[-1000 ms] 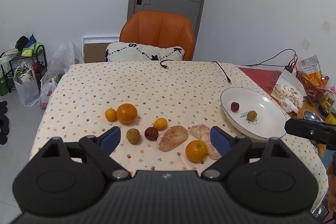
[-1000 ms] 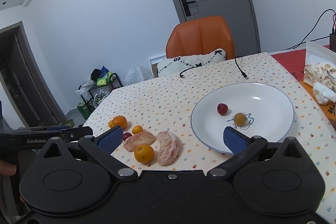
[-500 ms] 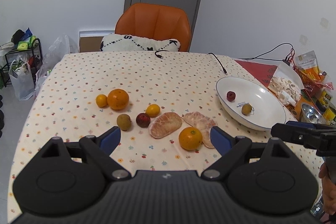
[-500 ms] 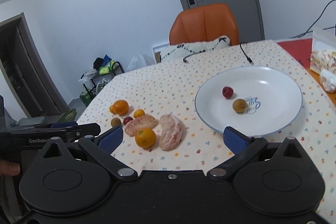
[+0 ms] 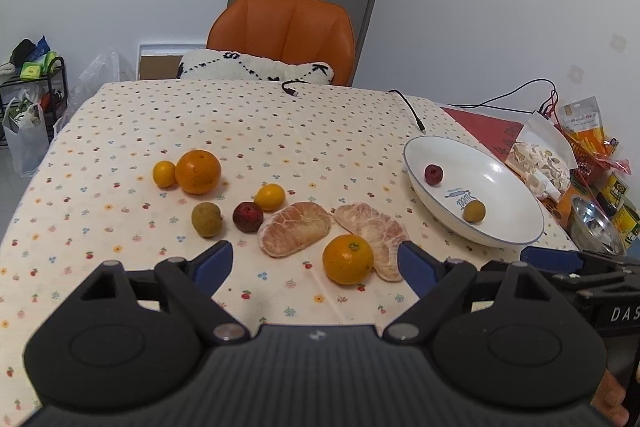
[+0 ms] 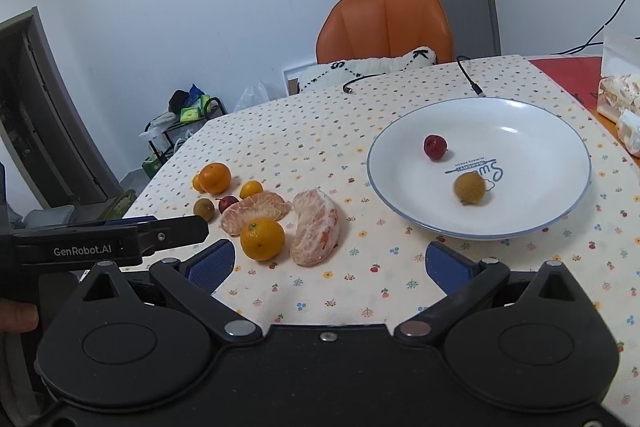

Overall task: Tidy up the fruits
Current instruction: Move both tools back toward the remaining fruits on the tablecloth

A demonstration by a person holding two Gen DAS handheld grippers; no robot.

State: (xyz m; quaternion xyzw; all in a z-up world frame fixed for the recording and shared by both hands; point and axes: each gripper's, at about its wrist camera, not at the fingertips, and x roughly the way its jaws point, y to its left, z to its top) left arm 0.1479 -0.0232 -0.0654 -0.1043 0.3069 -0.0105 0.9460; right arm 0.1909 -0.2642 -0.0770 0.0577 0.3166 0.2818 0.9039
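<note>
The tablecloth (image 5: 280, 131) is matt printed cloth. On it the plate (image 6: 560, 131) is glossy white glazed ware. Left of the plate, 2 peeled pomelo pieces (image 5: 294, 228) look dull and fibrous — the orange (image 5: 347, 259) beside them has a pebbled, faintly shiny rind. Right of the plate, a metal bowl (image 5: 595, 225) gleams.

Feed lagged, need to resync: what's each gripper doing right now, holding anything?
Left gripper: open, jaws closing slightly, holding nothing; only tablecloth between its fingers.
Right gripper: open, empty, above the tablecloth.
</note>
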